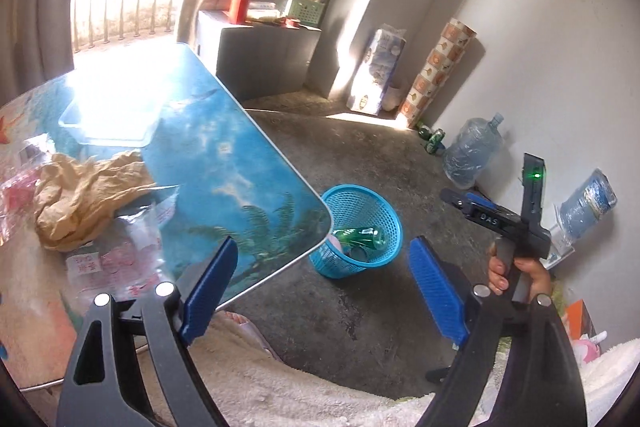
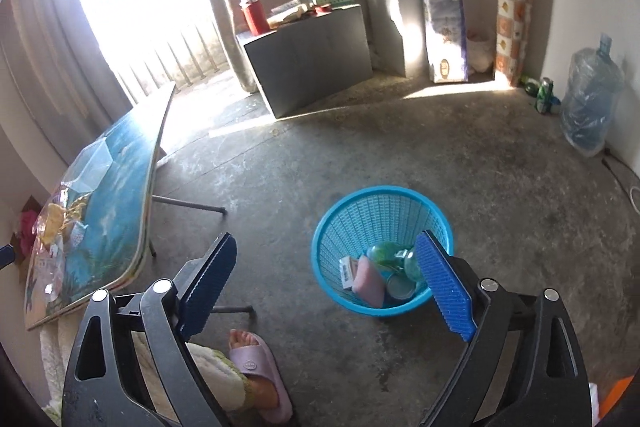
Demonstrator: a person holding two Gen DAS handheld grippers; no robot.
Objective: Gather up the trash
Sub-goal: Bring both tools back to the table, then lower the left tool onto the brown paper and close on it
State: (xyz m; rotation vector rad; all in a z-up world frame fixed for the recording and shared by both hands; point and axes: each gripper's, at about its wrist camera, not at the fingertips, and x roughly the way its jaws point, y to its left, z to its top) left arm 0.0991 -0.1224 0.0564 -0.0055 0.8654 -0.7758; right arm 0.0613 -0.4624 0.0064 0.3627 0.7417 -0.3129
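Observation:
A blue mesh trash basket point(image 1: 384, 211) point(image 2: 332, 219) stands on the concrete floor beside the table corner. It holds a green bottle point(image 1: 360, 237) point(image 2: 384, 253), a pink item point(image 2: 370, 281), a small box and a can. On the table point(image 1: 224, 163) lie a crumpled tan paper bag point(image 1: 80, 201) and clear plastic wrappers point(image 1: 116, 263). My left gripper point(image 1: 324, 275) is open and empty, near the table's corner above the floor. My right gripper point(image 2: 326, 281) is open and empty, above the floor just before the basket; its body shows in the left wrist view point(image 1: 520, 223).
A clear plastic tray point(image 1: 112, 115) sits further back on the table. A grey cabinet point(image 2: 308, 59) with a red flask stands by the curtain. Water jugs point(image 2: 592, 99), cans and packages line the far wall. My slippered foot point(image 2: 260, 371) is below the right gripper.

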